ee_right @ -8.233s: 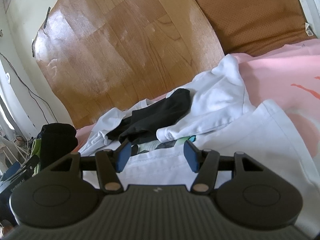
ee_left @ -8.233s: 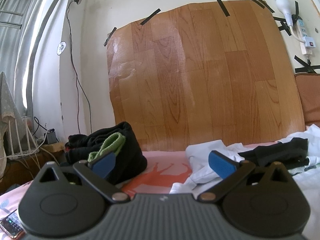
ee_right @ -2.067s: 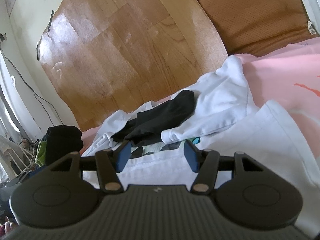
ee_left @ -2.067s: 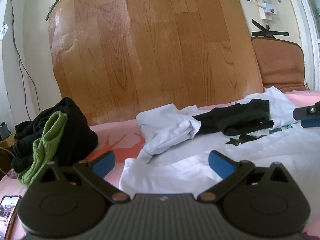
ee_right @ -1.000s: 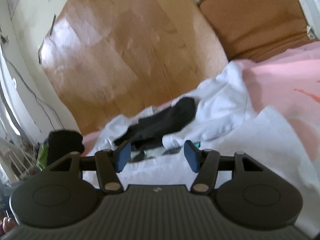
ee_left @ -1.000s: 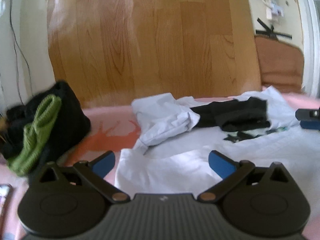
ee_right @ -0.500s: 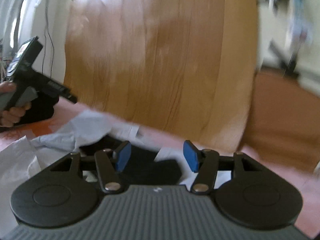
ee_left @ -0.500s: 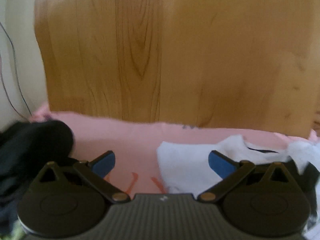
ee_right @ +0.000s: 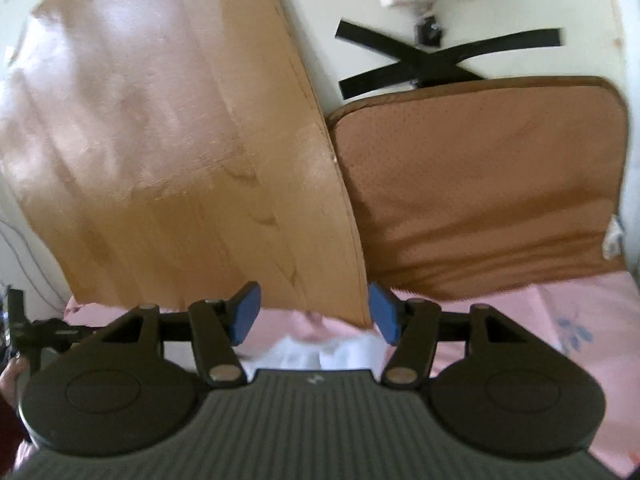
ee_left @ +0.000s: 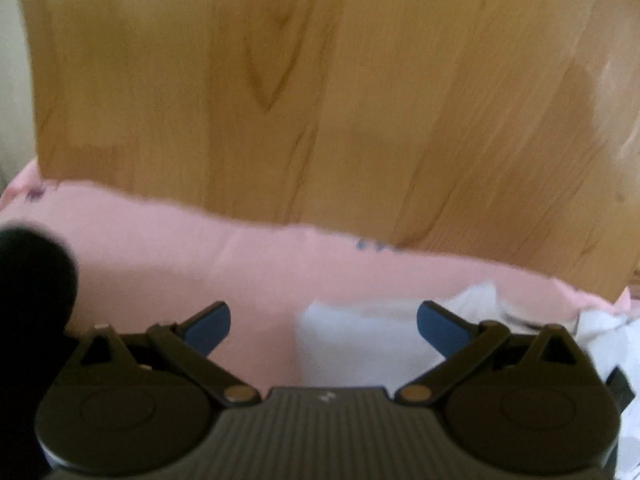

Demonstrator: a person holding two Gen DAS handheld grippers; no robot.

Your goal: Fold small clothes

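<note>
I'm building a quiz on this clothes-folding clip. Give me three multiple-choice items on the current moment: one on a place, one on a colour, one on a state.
1. In the right wrist view, where is the brown cushion relative to the wood-grain sheet?
A. right of it
B. left of it
C. lying on the bed

2. What colour is the bedsheet?
A. green
B. pink
C. grey

3. What is between the left gripper pads?
A. a black sock
B. a clamped white shirt
C. nothing gripped

Answers: 1 A, the cushion stands at the sheet's right edge. 2 B, pink under the white garment. 3 C, pads stand wide apart.
</note>
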